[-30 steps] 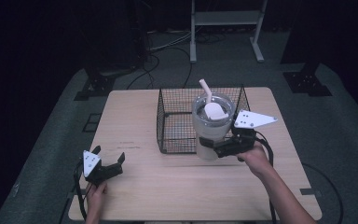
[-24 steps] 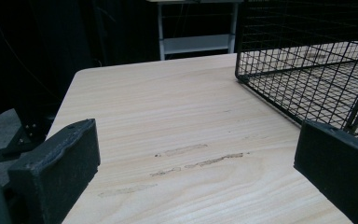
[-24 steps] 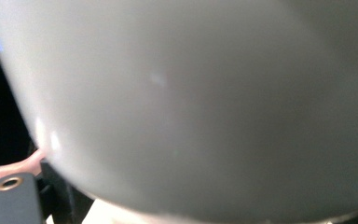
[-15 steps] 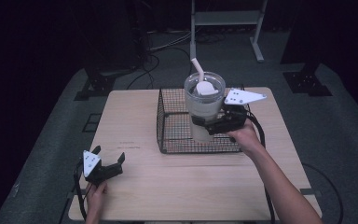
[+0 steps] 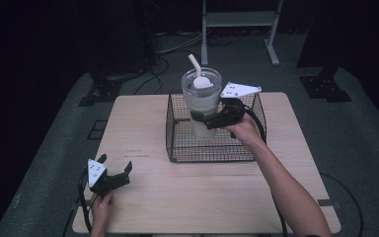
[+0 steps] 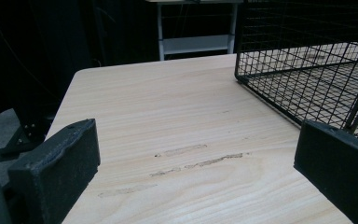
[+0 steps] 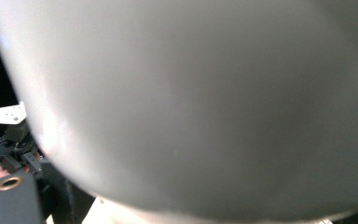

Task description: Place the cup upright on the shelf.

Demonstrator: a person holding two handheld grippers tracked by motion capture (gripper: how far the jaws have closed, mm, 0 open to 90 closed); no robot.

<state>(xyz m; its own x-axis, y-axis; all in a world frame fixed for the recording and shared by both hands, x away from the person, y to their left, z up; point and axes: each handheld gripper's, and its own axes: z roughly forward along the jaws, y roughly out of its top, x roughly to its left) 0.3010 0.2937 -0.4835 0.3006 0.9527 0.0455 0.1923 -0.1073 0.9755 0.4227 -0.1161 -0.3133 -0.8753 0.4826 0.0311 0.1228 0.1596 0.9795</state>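
Note:
A pale tumbler [image 5: 202,101] with a clear lid and a white straw hangs upright over the black wire basket [image 5: 177,148] at the back of the wooden table [image 5: 217,197]. My right gripper [image 5: 208,119] is shut on the tumbler's side, and in the right gripper view the cup's pale wall [image 7: 205,102] is pressed up close. My left gripper [image 5: 114,173] rests open near the table's front left corner, with nothing between its jaws. The basket [image 6: 307,70] stands to the right in the left gripper view.
A metal stand [image 5: 237,24] and cables lie on the dark floor behind the table. The tabletop [image 6: 177,130] between the left gripper and the basket is bare wood with faint scuff marks.
The right gripper has lifted the tumbler from the table in front of the basket and carried it back and up over the basket. The left gripper has not moved.

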